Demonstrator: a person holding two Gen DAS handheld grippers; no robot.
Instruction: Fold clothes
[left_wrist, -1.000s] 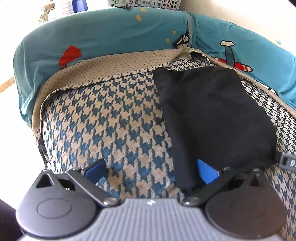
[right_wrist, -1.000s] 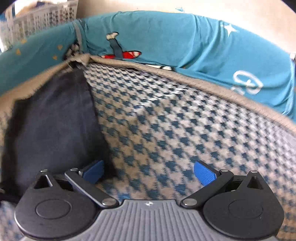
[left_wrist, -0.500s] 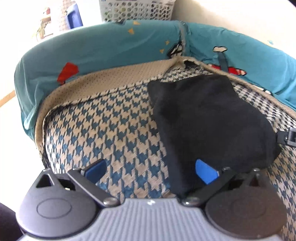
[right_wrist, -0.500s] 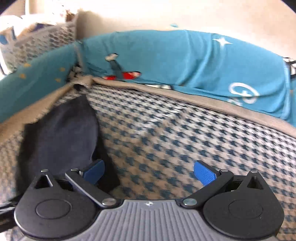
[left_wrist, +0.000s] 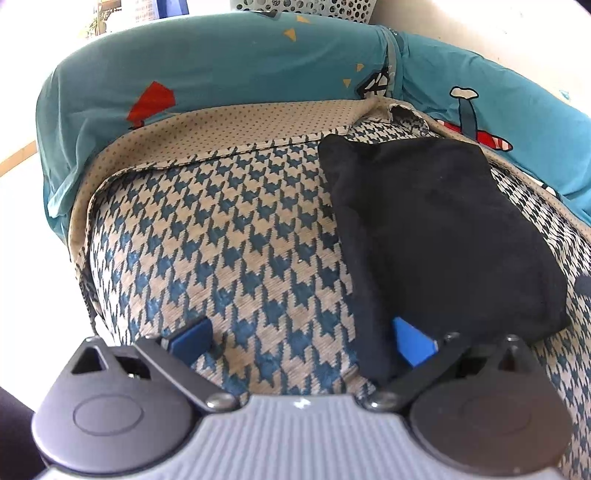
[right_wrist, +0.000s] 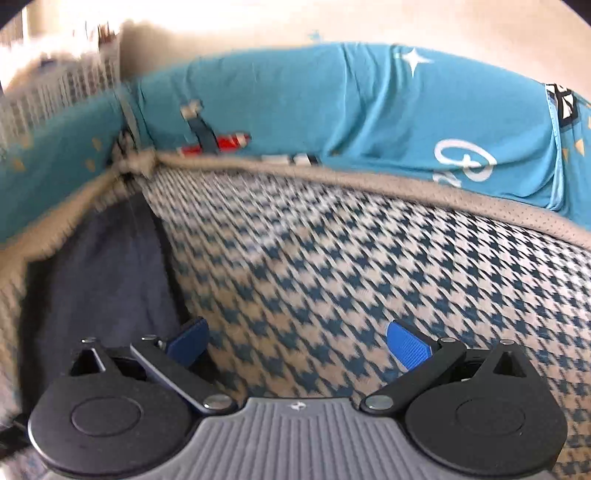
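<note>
Currently both tongs hang released, holding nothing. Left tongs (left_wrist: 303, 341): blue pads spread wide, right pad sits over the near edge of the black garment (left_wrist: 436, 236), left pad over bare houndstooth seat cover (left_wrist: 221, 229). Garment looks already folded into a compact rectangle, lying ahead and to the right of the left tongs, its far corner near the sofa's back corner by the teal cushion cover (left_wrist: 221, 70). Right tongs (right_wrist: 297, 343): also spread, empty, over bare houndstooth; the garment (right_wrist: 103, 280) lies off to their left, left pad just beside its edge. Right view is blurred, so fine detail is unclear there. Judgement: the fold seems mostly done; the step in hand is probably a last fold or tidy, or letting go. To do it well: bring each pair of tongs onto a near corner of the cloth, pinch only the garment layers and not the seat cover beneath, lift both sides evenly, carry the near edge straight away toward the far edge, then lay flat and align edges before letting go. Risk: snagging the seat cover, or uneven lift skewing the stack.
</note>
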